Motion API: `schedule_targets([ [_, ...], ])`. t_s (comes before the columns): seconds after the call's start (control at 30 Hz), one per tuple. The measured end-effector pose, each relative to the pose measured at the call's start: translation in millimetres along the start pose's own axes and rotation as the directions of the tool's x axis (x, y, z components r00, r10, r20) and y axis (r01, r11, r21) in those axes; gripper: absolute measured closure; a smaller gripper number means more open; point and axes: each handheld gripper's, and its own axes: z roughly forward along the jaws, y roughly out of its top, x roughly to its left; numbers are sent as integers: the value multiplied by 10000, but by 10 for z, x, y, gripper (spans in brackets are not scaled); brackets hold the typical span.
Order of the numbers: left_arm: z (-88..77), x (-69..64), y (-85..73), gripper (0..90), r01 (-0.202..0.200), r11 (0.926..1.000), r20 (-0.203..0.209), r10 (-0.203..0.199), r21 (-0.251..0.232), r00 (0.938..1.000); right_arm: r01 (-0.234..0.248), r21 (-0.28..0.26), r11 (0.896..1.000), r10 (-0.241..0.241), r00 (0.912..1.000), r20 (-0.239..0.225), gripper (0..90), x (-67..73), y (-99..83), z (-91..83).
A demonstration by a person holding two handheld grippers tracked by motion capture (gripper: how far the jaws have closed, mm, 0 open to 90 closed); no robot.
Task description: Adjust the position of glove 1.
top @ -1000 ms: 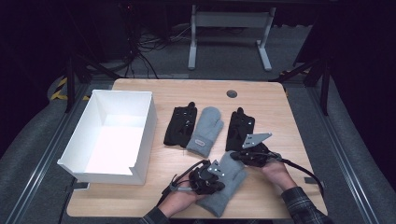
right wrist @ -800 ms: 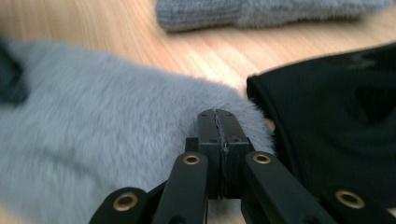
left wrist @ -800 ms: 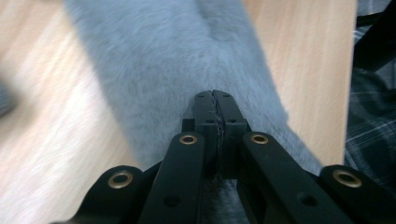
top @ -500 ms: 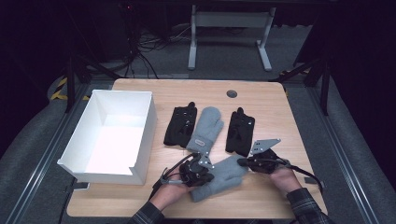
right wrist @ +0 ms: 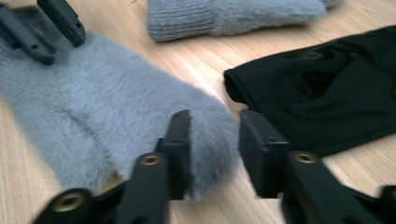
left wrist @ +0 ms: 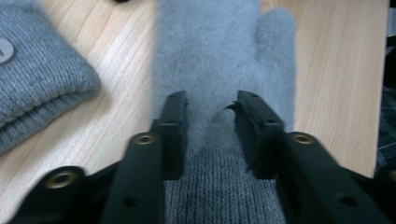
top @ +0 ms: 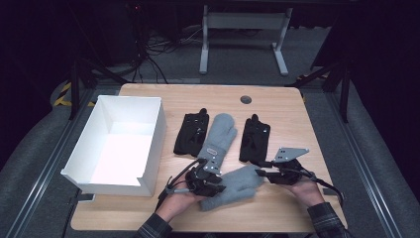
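Left tool (left wrist: 210, 105) jaws just opened, spread astride cuff of grey mitten (top: 233, 186), pads clear. Right tool (right wrist: 212, 123) likewise just opened, spread over its fuzzy tip. Mitten flat at table (top: 148, 218) front edge, near black glove (top: 255, 140).

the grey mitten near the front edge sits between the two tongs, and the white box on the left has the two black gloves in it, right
Not quite. The grey mitten does lie between the left tongs and the right tongs, but the white box holds nothing. The high view shows the two black gloves lying flat on the table, one left and one right of a second grey mitten.
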Motion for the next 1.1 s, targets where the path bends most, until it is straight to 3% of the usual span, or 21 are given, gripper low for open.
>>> schedule_targets([
  [0.1, -8, 17, 14, 516, 51, 10000, -165, -51, -20, 9999, -423, 45, 9991, 420, 9979, 494, 445, -65, -72, -45],
  [0.23, -27, 70, 37, 412, 148, 9999, -237, -148, -22, 9996, -939, -104, 9955, 944, 9883, 1195, 366, -165, -209, -137],
  [0.3, -46, 111, 48, 365, 247, 9996, -192, -249, -96, 9995, -1167, -100, 9931, 1166, 9760, 1839, 309, -232, -303, -192],
  [0.43, -57, 175, 69, 356, 348, 9994, -376, -349, -28, 9987, -1471, -315, 9886, 1504, 9646, 2167, 284, -307, -430, -251],
  [0.57, -125, 235, 123, 462, 496, 9983, -771, -518, -300, 9957, -1535, -314, 9877, 1565, 9581, 2400, 268, -362, -517, -262],
  [0.6, -139, 249, 142, 564, 502, 9984, -890, -522, -243, 9947, -1544, -260, 9877, 1560, 9562, 2478, 261, -377, -542, -253],
  [0.67, -169, 291, 181, 600, 687, 9972, -832, -711, -312, 9940, -1563, -188, 9875, 1560, 9559, 2488, 252, -385, -546, -247],
  [0.73, -185, 335, 220, 708, 674, 9973, -1068, -702, -296, 9918, -1528, -80, 9882, 1499, 9570, 2483, 241, -390, -561, -230],
  [0.83, -214, 437, 264, 876, 1053, 9938, -1154, -1088, -357, 9873, -1651, 200, 9861, 1552, 9567, 2463, 219, -407, -587, -196],
  [0.9, -223, 491, 292, 898, 1105, 9934, -1334, -1138, -319, 9845, -1741, 144, 9846, 1654, 9559, 2428, 215, -416, -599, -189],
  [1.03, -234, 692, 375, 900, 1552, 9863, -1888, -1630, -555, 9684, -1882, 119, 9821, 1803, 9557, 2328, 184, -439, -610, -182],
  [1.1, -223, 777, 428, 900, 1627, 9842, -2035, -1737, -699, 9635, -1919, 120, 9813, 1837, 9539, 2374, 169, -438, -607, -176],
])
